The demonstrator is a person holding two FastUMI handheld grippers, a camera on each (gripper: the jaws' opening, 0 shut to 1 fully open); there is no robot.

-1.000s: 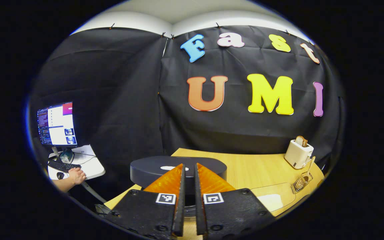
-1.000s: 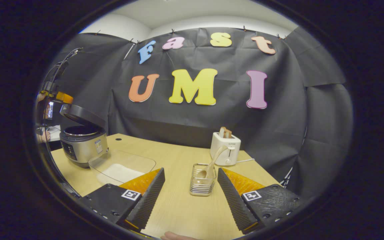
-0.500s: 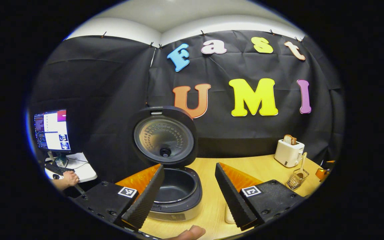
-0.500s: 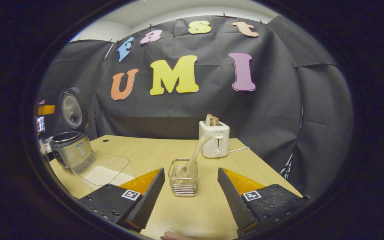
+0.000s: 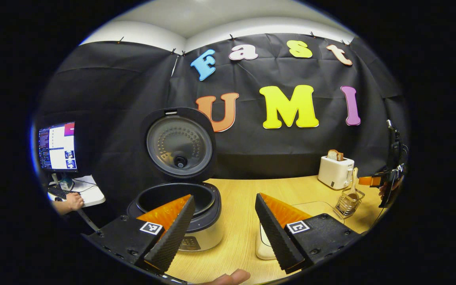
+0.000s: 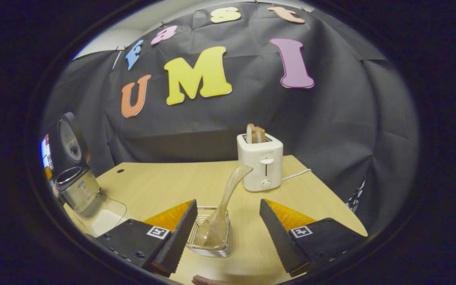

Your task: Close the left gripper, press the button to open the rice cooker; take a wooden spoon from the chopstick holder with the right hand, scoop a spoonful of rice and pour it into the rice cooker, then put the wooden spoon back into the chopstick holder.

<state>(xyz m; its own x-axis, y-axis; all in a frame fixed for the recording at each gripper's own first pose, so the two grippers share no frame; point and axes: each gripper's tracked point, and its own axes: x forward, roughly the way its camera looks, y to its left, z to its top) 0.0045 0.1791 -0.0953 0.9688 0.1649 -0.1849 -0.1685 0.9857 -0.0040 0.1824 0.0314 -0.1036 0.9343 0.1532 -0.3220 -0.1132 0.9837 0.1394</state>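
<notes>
The rice cooker (image 5: 196, 221) stands open on the wooden table, lid (image 5: 178, 144) upright, dark inner pot showing. My left gripper (image 5: 224, 233) is open just in front of it, holding nothing. In the right gripper view the cooker (image 6: 75, 186) is small at the far left. The wooden spoon (image 6: 224, 209) leans in the wire chopstick holder (image 6: 210, 241), handle up and to the right. My right gripper (image 6: 226, 237) is open, its fingers on either side of the holder without touching the spoon. A clear rice container (image 6: 101, 215) lies beside the cooker. The right gripper (image 5: 374, 181) shows far right in the left gripper view.
A white toaster (image 6: 261, 162) with bread stands behind the holder, its cord trailing right. The holder (image 5: 348, 200) and toaster (image 5: 335, 172) sit at the table's right end. Left of the table are a monitor (image 5: 57, 146) and a person's hand (image 5: 71, 202) on a keyboard.
The cooker lid sprang open, and my left gripper went from shut to open and drew back. My right gripper moved forward until the chopstick holder sits between its open fingers.
</notes>
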